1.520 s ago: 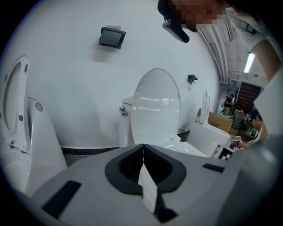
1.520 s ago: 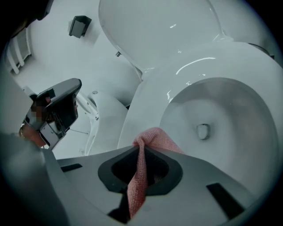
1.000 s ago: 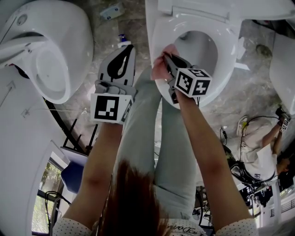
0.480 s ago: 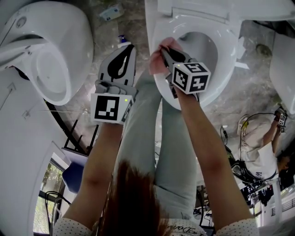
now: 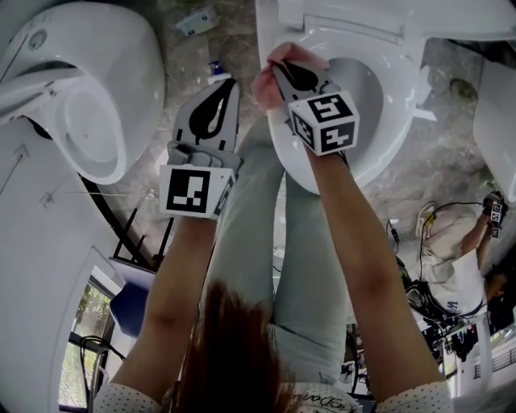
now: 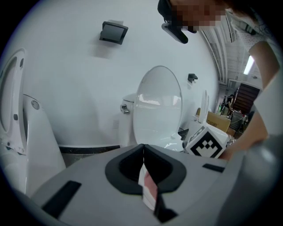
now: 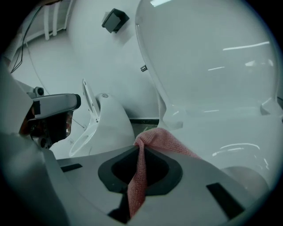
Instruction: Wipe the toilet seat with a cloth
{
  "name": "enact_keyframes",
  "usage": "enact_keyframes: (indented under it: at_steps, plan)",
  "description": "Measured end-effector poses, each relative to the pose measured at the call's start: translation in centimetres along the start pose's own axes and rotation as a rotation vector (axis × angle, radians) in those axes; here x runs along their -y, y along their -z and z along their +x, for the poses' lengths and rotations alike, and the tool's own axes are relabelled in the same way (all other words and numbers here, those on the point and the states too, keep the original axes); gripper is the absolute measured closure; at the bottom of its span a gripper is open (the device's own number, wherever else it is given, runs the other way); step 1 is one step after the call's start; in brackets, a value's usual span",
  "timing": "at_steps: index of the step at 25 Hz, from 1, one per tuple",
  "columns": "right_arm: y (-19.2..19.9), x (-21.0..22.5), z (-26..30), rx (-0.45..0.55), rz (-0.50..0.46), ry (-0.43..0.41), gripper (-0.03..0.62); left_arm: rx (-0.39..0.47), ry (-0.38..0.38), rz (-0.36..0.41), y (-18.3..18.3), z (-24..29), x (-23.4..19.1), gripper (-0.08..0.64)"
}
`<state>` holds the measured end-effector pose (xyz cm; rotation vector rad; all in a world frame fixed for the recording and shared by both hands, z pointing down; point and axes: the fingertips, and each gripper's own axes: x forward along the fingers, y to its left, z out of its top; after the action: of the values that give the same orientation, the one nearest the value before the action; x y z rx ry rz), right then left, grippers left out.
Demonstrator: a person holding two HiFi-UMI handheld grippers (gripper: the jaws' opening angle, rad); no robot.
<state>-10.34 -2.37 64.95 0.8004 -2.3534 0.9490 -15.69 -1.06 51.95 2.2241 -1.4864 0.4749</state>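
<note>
In the head view the cloth [image 5: 264, 85] is mostly hidden behind the right hand-held gripper [image 5: 278, 68]. The toilet lid [image 5: 363, 16] is cut off at 12 o'clock. The other toilet [image 5: 97, 97] runs off at 9 o'clock. A small thing [image 5: 197, 20] at 11 o'clock is too tiny to tell.

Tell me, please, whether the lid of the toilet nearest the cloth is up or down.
Up: the toilet lid stands upright, leaving the seat exposed.

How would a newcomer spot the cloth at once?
Start at the toilet with the raised lid, upper right in the head view. At the left edge of its seat, the right gripper pinches the cloth: pink mesh, the only colour against white porcelain.
</note>
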Motion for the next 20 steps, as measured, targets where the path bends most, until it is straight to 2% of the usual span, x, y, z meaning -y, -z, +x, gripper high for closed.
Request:
enact_keyframes:
  at_steps: [4,8,20]
  plan:
    - [-1.4,0.8,0.3,0.051,-0.028,0.015,0.560,0.007,0.000,0.007,-0.3,0.0,-0.2,0.555]
    - [-1.9,1.4,0.2,0.055,-0.063,0.019,0.560,0.010,-0.004,0.009,-0.4,0.0,-0.4,0.555]
    - [-2.8,3.6,-0.4,0.074,-0.093,0.050,0.560,0.004,-0.009,-0.002,0.0,0.0,-0.3,0.555]
